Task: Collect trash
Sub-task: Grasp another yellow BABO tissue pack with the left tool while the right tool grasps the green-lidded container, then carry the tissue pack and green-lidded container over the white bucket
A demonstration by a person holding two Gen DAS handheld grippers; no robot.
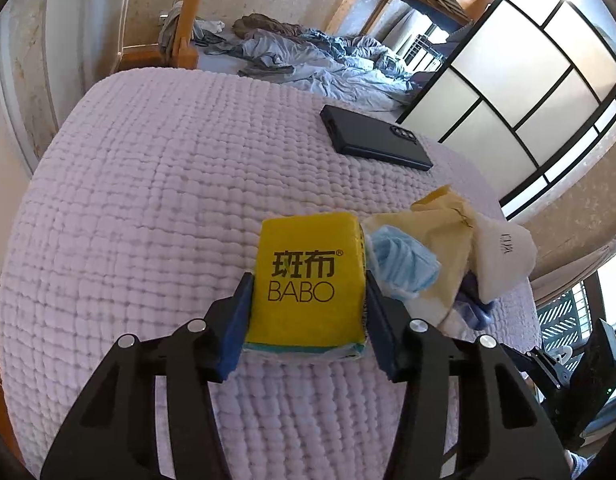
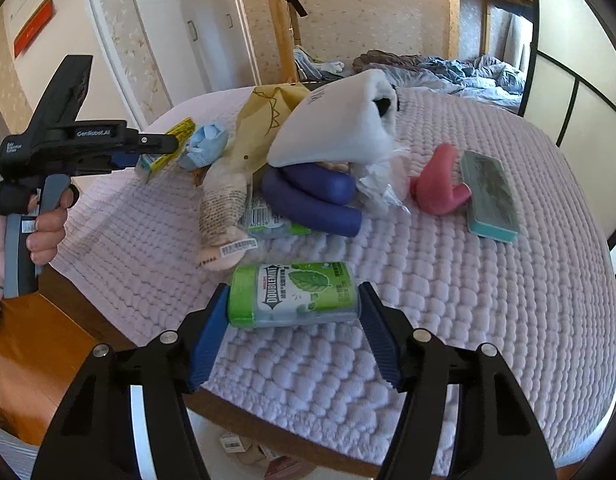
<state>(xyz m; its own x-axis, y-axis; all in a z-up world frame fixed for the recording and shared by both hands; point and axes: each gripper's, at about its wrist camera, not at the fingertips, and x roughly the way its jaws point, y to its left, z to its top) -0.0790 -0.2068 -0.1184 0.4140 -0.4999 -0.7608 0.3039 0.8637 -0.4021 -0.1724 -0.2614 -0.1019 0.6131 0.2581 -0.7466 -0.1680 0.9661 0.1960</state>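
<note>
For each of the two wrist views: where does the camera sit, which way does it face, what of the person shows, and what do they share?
Left wrist: sits behind the left claw, facing across the quilted table cover toward the bed; fingers flank a yellow tissue pack. No hand shows.
Right wrist: behind the right claw, facing the trash pile; fingers flank a green gum bottle. The person's left hand and left claw show.
Shared: tissue pack, blue mask, white pouch.

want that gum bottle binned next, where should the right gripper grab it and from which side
Grip the Doublemint bottle end to end, lid and base. It lies on its side across the right gripper, whose blue pads already flank it; come in low from the near table edge.
</note>
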